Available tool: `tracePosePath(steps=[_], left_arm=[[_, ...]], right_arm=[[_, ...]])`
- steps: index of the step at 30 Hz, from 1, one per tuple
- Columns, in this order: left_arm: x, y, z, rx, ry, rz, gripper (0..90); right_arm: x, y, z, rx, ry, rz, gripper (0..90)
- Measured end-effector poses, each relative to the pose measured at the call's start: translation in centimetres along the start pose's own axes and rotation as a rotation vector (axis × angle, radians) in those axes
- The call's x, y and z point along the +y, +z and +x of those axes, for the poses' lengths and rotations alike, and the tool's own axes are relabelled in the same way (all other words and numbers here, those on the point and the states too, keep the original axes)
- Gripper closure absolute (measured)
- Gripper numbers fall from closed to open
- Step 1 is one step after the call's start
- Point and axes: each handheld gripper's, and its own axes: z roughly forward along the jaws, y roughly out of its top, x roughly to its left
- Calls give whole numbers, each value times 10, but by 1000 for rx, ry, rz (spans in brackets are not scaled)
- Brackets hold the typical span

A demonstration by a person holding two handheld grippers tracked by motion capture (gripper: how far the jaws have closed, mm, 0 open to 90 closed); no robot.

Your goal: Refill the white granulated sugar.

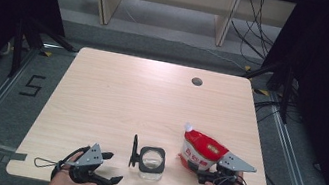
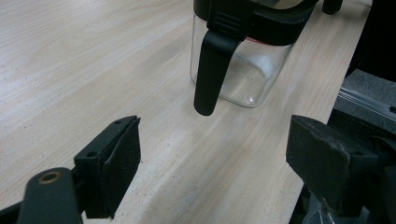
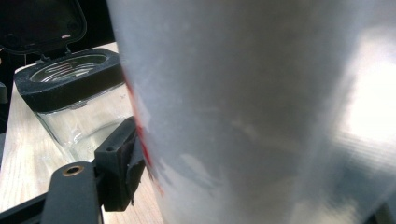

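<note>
Red pouch [image 1: 201,151] between right hand-held gripper [image 1: 206,173] pads; left hand-held gripper [image 1: 108,168] spread, empty.

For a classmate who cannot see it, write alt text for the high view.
A red and white pouch sits between the right gripper's jaws on a wooden table. Beside it stands an open glass jar, the left gripper open nearby.

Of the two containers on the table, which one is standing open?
The clear glass jar with the black rim: its lid is flipped up at its left. The red pouch beside it has its white spout at the top.
</note>
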Motion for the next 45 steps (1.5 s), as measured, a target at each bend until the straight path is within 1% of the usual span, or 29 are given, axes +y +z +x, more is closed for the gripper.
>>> tracePosePath(steps=[1, 2, 3, 4, 6, 8, 9, 11, 13, 14, 17, 18, 20, 21, 24, 25, 26, 27, 28, 29, 32, 33, 34, 35, 37, 39, 41, 44, 45], left_arm=[[0, 0, 0, 0, 0, 0, 173], [0, 0, -1, 3, -10, 11, 173], [0, 0, -1, 3, -10, 11, 173], [0, -1, 1, 4, 12, 14, 173], [0, -1, 1, 2, 10, 14, 173], [0, 0, 1, -1, 7, 10, 173], [0, -1, 1, 0, 14, 12, 173], [0, -1, 1, 0, 12, 13, 173], [0, -1, 1, -1, 12, 11, 173], [0, -1, 0, 4, -7, 11, 173], [0, -1, 0, 2, -4, 11, 173], [0, -1, 0, 2, -4, 11, 173], [0, -1, 1, 1, -2, 11, 174], [0, 0, 0, -2, -14, 0, 174], [0, -1, 0, -1, -17, 3, 174], [0, -1, 0, -1, -17, 3, 174], [0, -2, 2, 5, 9, 25, 174], [0, -2, 2, 5, 9, 25, 174], [0, -2, 2, 4, 9, 24, 174], [0, -2, 2, 4, 9, 23, 174], [0, -2, 2, 3, 10, 23, 174], [0, -2, 2, 3, 10, 23, 175], [0, 0, 0, -3, -28, 0, 175], [0, -1, 0, -4, -26, 1, 175], [0, -1, 1, -1, -23, 7, 176], [-1, 0, 1, -4, -31, -13, 176], [-1, -1, 2, -3, -27, -8, 176], [0, -3, 3, 8, -12, 14, 177], [0, -3, 2, 10, -21, 12, 177]], right_arm=[[0, 0, 0, 0, 0, 0, 260], [0, 1, 2, 14, 46, 15, 267], [0, 1, 2, 14, 46, 15, 267], [0, 2, 0, 12, 14, 19, 270], [0, 3, 0, 11, 12, -2, 276], [1, 4, 0, 33, 25, -2, 284], [1, 4, 0, 12, 20, 7, 288], [1, 5, 1, 24, 27, 15, 293], [2, 7, -1, 20, -13, -23, 296], [2, 7, -2, 15, -18, -12, 296], [2, 8, -1, 21, -6, -3, 297], [2, 10, -4, 48, -23, -3, 297], [2, 11, 2, 17, 17, 16, 286], [3, 12, 0, 4, -17, 4, 286], [4, 11, -1, -4, -25, 14, 300], [3, 13, 3, 4, 13, 5, 303], [3, 13, 1, -11, -9, 10, 307], [3, 13, 1, -11, -9, 10, 307], [4, 12, 0, -14, -32, 24, 308], [3, 12, 2, -11, -5, 21, 308], [4, 15, -2, -8, -53, 19, 309], [4, 15, -2, -8, -53, 19, 309], [4, 13, 1, -21, -37, 26, 310], [5, 14, -1, -14, -72, 30, 312], [4, 14, 0, -19, -64, 21, 316], [5, 14, 0, -28, -66, 36, 321], [5, 14, 1, -13, -61, 27, 327], [8, 14, 4, -45, -80, 51, 349], [8, 13, 8, -51, -59, 65, 352]])
